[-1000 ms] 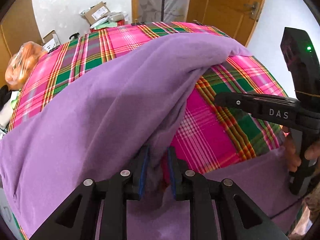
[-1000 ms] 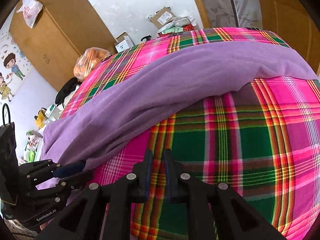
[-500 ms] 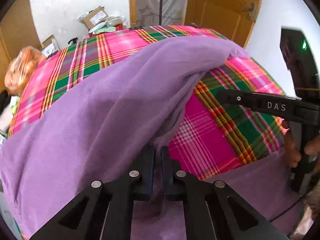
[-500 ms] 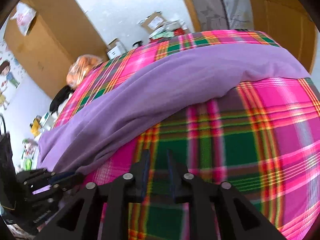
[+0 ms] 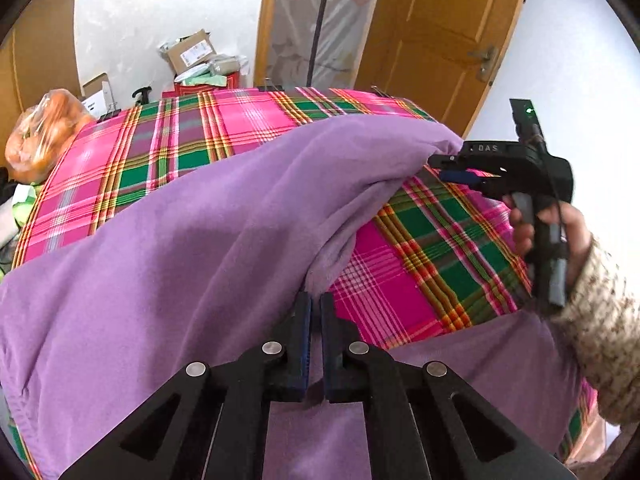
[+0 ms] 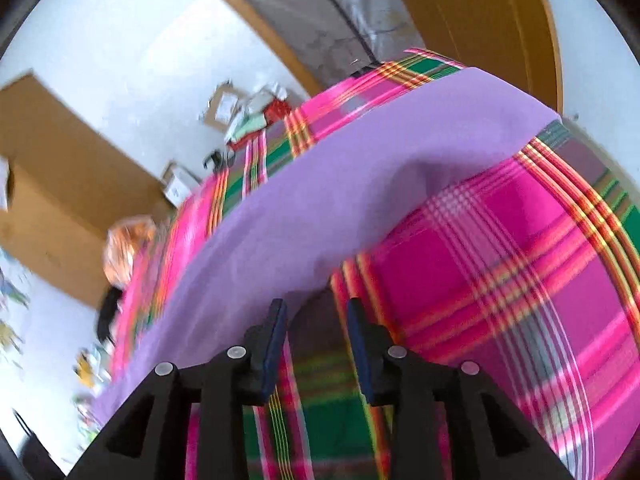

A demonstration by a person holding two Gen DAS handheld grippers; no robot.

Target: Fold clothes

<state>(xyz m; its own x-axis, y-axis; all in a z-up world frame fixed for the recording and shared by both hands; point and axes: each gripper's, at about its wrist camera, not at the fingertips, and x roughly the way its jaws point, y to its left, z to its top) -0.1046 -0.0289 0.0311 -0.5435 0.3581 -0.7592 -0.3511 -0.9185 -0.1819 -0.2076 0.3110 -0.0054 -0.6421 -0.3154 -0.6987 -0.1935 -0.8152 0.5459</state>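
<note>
1. Left wrist view: left tool (image 5: 315, 308) is clamped on a fold of the purple garment (image 5: 192, 248), which lies across the plaid-covered counter (image 5: 420, 280).
2. Right tool (image 6: 316, 320) gapes wide at the garment's edge, its fingers gripping nothing.

Only text I can read is "DAS" on top of the right gripper (image 5: 456, 168); box labels too small.

Right wrist view: motion-blurred throughout; boxes (image 6: 224, 106) and orange bag (image 6: 124, 248) at far wall indistinct. Purple garment (image 5: 180, 248): near hem cut off by lower frame edge, left part runs out of frame. Cloth fold hides plaid surface (image 5: 420, 280) beneath. Sleeve (image 5: 604, 336) cropped at right edge.
</note>
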